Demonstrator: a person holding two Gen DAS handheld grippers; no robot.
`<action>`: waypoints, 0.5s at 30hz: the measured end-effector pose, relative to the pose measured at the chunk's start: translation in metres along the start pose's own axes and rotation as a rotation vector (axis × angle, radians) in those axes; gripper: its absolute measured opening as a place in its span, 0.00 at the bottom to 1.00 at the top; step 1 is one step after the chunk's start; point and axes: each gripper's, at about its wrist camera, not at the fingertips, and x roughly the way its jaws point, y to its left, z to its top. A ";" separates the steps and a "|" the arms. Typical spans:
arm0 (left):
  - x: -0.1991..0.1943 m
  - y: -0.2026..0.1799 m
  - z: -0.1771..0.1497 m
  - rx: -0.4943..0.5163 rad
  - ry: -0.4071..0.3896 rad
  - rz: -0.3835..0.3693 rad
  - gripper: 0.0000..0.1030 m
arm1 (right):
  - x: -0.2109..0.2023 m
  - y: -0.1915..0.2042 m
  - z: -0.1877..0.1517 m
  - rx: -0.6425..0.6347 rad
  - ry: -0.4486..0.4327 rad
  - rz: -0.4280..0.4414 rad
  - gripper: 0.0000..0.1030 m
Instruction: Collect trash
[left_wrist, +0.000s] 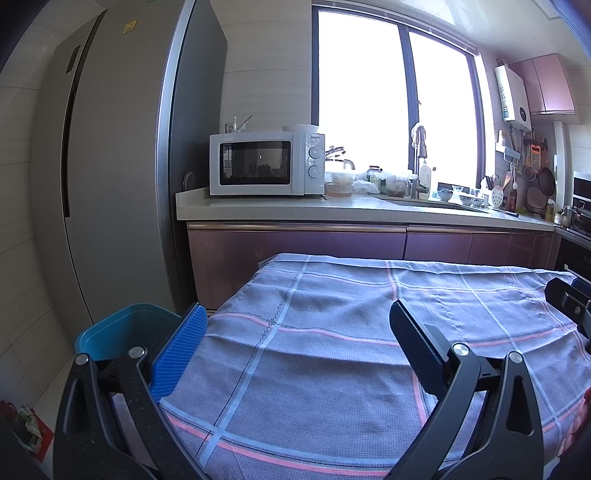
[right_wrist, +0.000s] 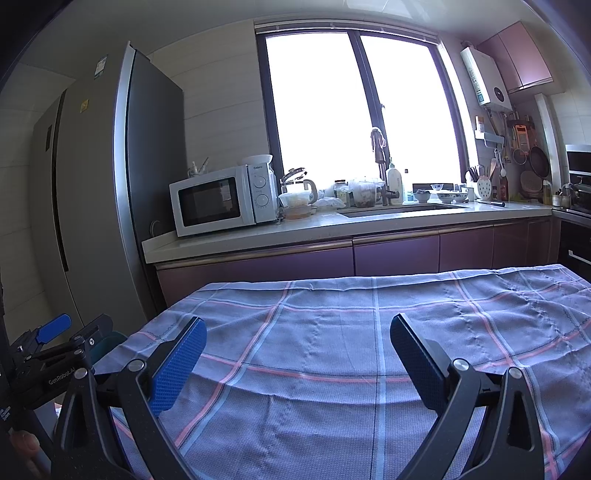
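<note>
A table covered by a blue-grey checked cloth (left_wrist: 332, 350) fills the foreground in both views, and it also shows in the right wrist view (right_wrist: 351, 350). No trash shows on the cloth. My left gripper (left_wrist: 297, 317) is open and empty above the cloth's left part. My right gripper (right_wrist: 299, 328) is open and empty above the cloth. A teal bin (left_wrist: 122, 328) stands on the floor at the table's left edge, beside my left finger; only a sliver of it (right_wrist: 110, 341) shows in the right wrist view. The left gripper's body shows at the right view's left edge.
A grey fridge (left_wrist: 110, 184) stands at the left. A kitchen counter (left_wrist: 332, 212) behind the table carries a white microwave (left_wrist: 266, 164), jars, bowls and a sink under a bright window. Crumpled material (left_wrist: 26, 424) lies on the floor at lower left.
</note>
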 end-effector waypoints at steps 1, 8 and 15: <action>0.000 0.000 0.000 0.000 0.000 -0.001 0.95 | 0.000 0.000 0.000 0.000 -0.001 0.000 0.93; 0.002 -0.001 0.000 0.001 0.004 0.000 0.95 | 0.000 -0.001 -0.001 0.003 0.002 -0.001 0.93; 0.002 -0.001 -0.002 0.001 0.005 -0.001 0.94 | 0.000 -0.003 -0.003 0.011 0.003 -0.005 0.93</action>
